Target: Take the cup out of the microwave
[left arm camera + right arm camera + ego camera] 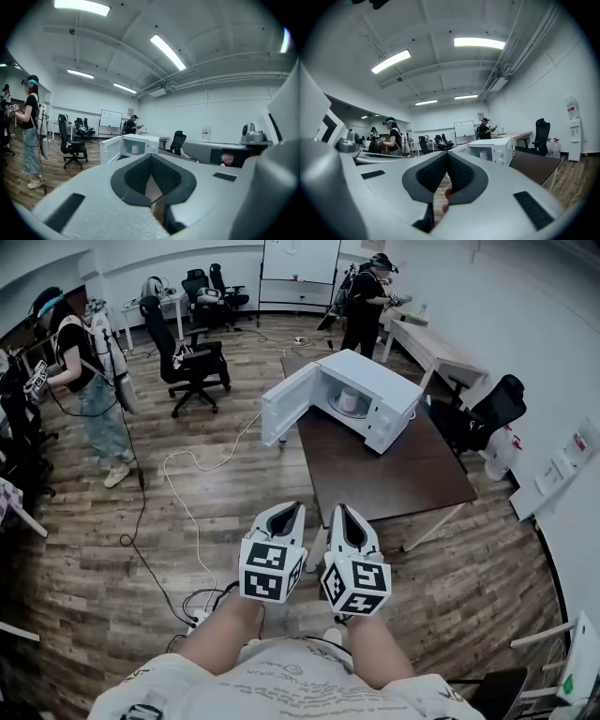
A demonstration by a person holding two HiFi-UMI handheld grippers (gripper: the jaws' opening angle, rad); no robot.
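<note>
Wood floor carries a dark brown table with 1 white microwave on it, door swung open, and the cup stands inside the cavity. You hold your left gripper and right gripper side by side near your body, well apart from the table. Both pairs of jaws are clenched together on nothing.
</note>
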